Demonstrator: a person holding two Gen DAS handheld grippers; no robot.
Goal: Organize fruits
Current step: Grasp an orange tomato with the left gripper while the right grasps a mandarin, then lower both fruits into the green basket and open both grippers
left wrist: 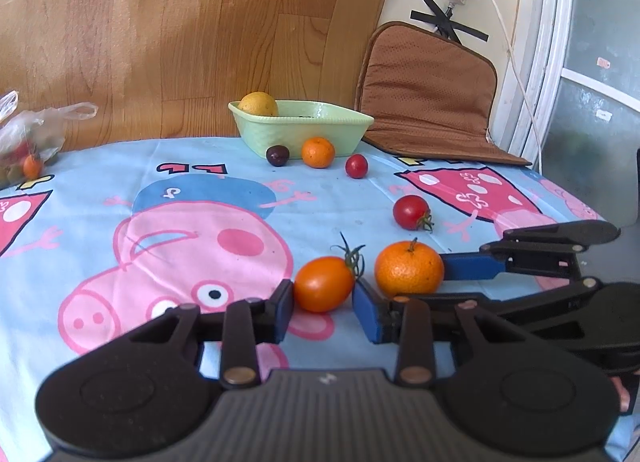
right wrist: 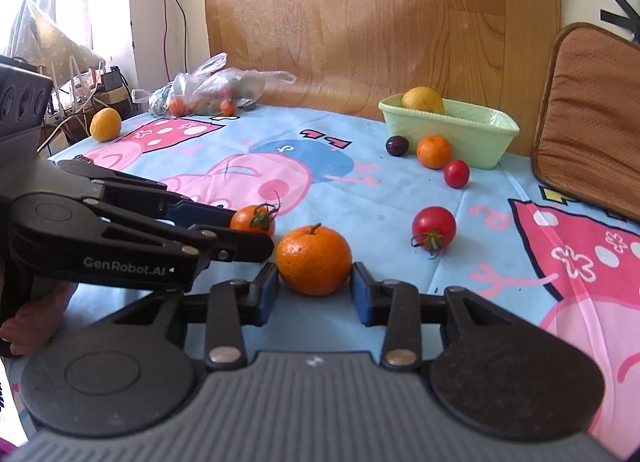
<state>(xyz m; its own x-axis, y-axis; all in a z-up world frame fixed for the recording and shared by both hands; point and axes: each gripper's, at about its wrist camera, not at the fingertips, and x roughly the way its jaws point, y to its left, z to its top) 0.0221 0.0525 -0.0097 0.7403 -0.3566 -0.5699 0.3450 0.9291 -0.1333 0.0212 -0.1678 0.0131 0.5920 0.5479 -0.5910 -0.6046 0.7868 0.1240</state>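
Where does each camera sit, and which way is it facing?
Left wrist: on the left gripper, looking forward and down over the table at an orange tomato between its fingers; the right gripper enters from the right.
Right wrist: on the right gripper, looking at the tangerine between its fingers; the left gripper and a hand show at left.
Shared: both fruits, the green bowl.
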